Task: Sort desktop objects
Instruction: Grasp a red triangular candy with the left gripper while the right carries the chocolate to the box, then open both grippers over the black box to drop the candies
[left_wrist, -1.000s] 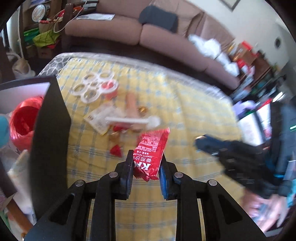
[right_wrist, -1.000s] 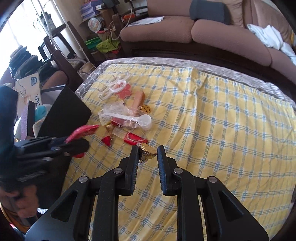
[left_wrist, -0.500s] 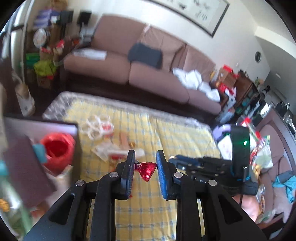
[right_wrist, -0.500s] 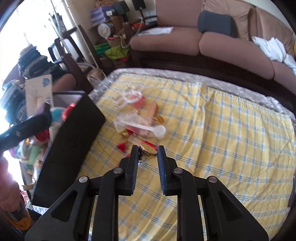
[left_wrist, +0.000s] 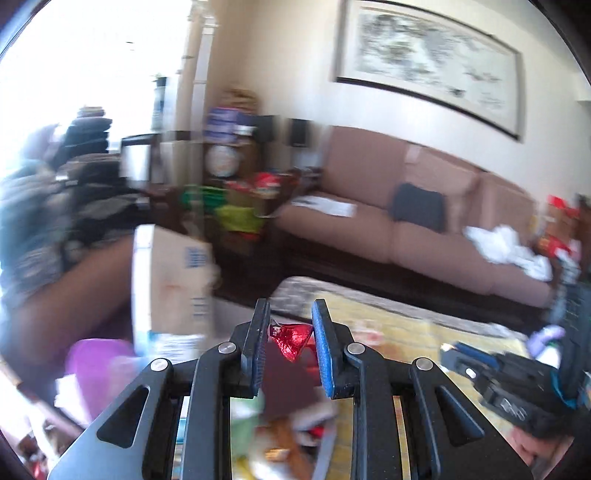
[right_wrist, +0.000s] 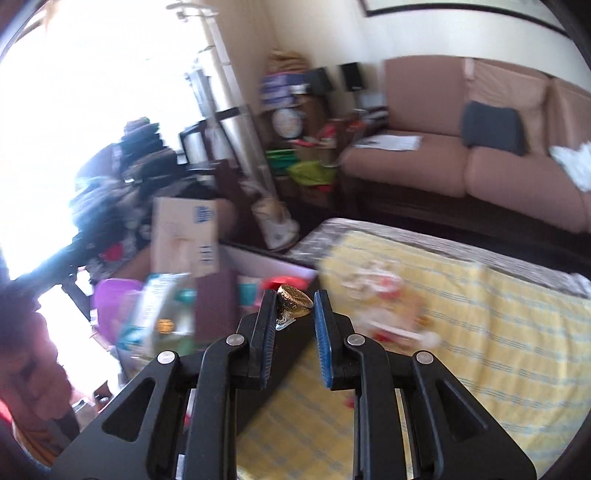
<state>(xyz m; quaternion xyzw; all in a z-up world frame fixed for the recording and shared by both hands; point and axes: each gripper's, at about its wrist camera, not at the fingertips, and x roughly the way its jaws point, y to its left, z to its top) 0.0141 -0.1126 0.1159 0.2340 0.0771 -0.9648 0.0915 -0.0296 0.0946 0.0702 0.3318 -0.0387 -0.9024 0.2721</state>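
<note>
I note a red foil packet (left_wrist: 290, 341) clamped between the tips of my left gripper (left_wrist: 290, 332), held in the air above the near edge of the yellow checked tablecloth (right_wrist: 480, 332). My right gripper (right_wrist: 294, 306) is clamped on a gold foil sweet (right_wrist: 293, 302), also clear of the tablecloth. A black box (right_wrist: 291, 354) of blurred goods sits just left of the tablecloth; a brown sofa (right_wrist: 461, 147) stands beyond it.
</note>
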